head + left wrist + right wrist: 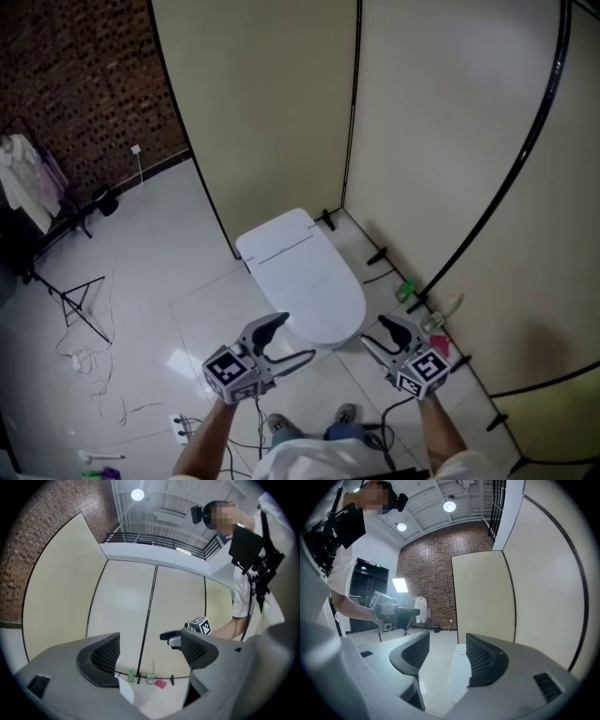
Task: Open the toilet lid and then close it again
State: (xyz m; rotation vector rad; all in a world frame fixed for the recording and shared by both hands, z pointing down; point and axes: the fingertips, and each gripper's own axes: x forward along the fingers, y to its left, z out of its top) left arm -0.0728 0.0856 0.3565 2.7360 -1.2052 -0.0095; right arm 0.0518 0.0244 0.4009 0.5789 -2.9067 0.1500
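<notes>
The white toilet (305, 281) stands against the beige partition with its lid (314, 286) down flat. Both grippers hover in the air on the near side of the bowl, apart from it. My left gripper (289, 341) is at the bowl's front left, jaws open and empty; in the left gripper view (150, 654) only a white sliver of the toilet (125, 691) shows below the jaws. My right gripper (380, 335) is at the front right, open with nothing between its jaws. In the right gripper view (443, 652) the toilet (458, 674) lies beyond the gap.
Beige partition panels (272, 112) enclose the toilet behind and on the right. Small bottles (405, 291) and a pink item (439, 345) sit at the right panel's foot. A clothes rack (33, 187), a stand (80, 305) and loose cables (94, 370) are on the left floor.
</notes>
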